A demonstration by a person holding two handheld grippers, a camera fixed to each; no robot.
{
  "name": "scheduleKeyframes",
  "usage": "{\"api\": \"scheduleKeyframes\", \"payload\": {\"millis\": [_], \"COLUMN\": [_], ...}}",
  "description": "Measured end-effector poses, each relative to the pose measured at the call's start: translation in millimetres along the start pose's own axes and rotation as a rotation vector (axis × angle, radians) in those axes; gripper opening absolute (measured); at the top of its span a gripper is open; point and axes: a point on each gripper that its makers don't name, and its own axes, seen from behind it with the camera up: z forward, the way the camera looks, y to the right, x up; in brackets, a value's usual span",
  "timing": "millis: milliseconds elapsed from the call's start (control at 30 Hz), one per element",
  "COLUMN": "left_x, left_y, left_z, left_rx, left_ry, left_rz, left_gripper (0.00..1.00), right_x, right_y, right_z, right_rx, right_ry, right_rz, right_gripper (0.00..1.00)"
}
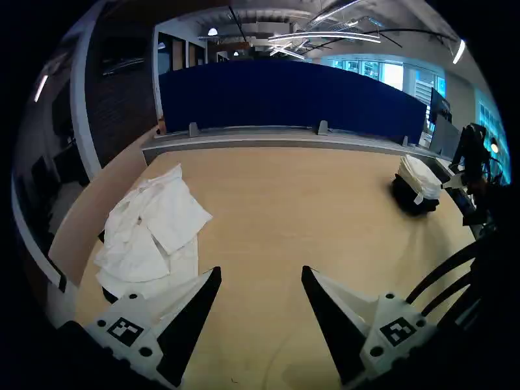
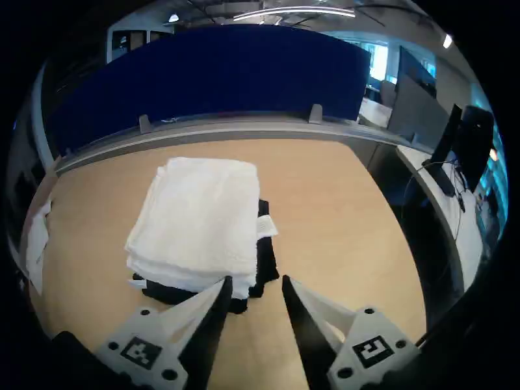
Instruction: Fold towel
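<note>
A loose heap of white towels [image 1: 153, 231] lies crumpled at the left side of the wooden table [image 1: 292, 208]. My left gripper [image 1: 260, 270] stands open just right of the heap, nothing between its fingers. At the table's far right sits a stack of folded white towels [image 1: 419, 177] on dark cloth. In the right gripper view that folded white stack [image 2: 198, 221] is close and rests on black folded cloth [image 2: 265, 260]. My right gripper [image 2: 256, 281] is open at the stack's near corner, its left fingertip beside the white edge. The loose heap [image 2: 38, 240] shows at the far left.
A blue divider panel [image 1: 286, 94] with a grey rail runs along the table's back edge. The table's right edge [image 2: 390, 214] drops toward a neighbouring desk with a monitor [image 2: 448, 149] and cables. A dark chair [image 1: 455, 279] stands at the near right.
</note>
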Motion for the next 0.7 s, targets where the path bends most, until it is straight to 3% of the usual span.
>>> {"api": "scheduleKeyframes", "payload": {"millis": [33, 233, 467, 700], "left_x": [0.3, 0.1, 0.8, 1.2], "left_y": [0.1, -0.5, -2.1, -6.5], "left_z": [-0.3, -1.5, -2.2, -4.5], "left_rx": [0.000, 0.000, 0.002, 0.009], "left_ry": [0.000, 0.002, 0.003, 0.006], "left_rz": [-0.001, -0.005, -0.006, -0.011], "left_gripper": [0.92, 0.92, 0.92, 0.92], "right_x": [2.6, 22.1, 44.6, 50.2], "right_y": [-2.5, -17.5, -46.3, -69.5], "right_z": [-0.6, -4.6, -3.8, 3.3], "right_rx": [0.004, 0.024, 0.070, 0.101], "right_ry": [0.007, 0.057, 0.103, 0.104], "right_rz": [-0.003, -0.023, -0.046, -0.063], "right_gripper": [0.81, 0.99, 1.00, 1.00]}}
